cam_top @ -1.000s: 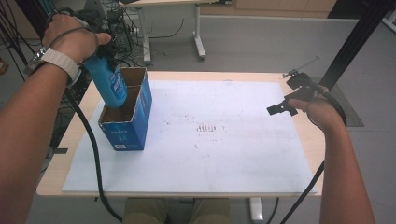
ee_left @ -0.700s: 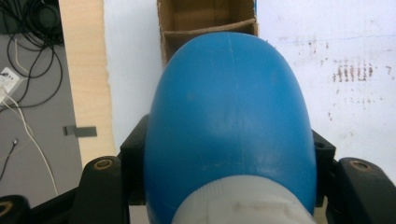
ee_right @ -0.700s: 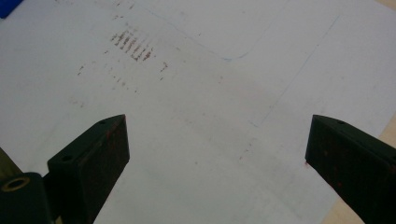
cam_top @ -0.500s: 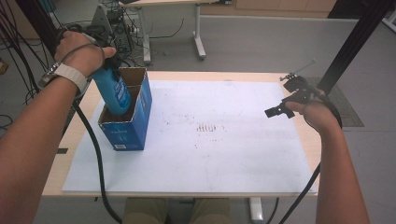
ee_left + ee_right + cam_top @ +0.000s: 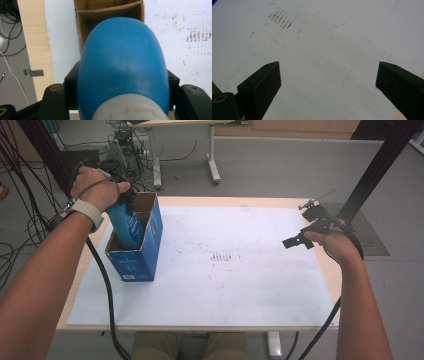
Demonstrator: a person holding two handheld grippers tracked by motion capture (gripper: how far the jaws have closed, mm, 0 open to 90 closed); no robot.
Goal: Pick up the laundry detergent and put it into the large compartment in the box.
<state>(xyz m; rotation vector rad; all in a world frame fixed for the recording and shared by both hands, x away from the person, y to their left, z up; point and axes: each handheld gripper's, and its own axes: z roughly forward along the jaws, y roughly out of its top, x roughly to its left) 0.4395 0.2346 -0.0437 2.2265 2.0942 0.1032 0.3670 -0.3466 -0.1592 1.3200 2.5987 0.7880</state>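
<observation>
**Blue bottle partway into the box**

The left gripper is clamped on the blue bottle near its white cap end — the bottle's lower part sits inside the near compartment of the open blue cardboard box, its upper part above the rim. The box stands on the white sheet at the table's left. The right gripper hovers over the sheet's right side — jaws wide apart, holding nothing.

White stained sheet over a wooden table, grey floor, cables, desk legs beyond
</observation>
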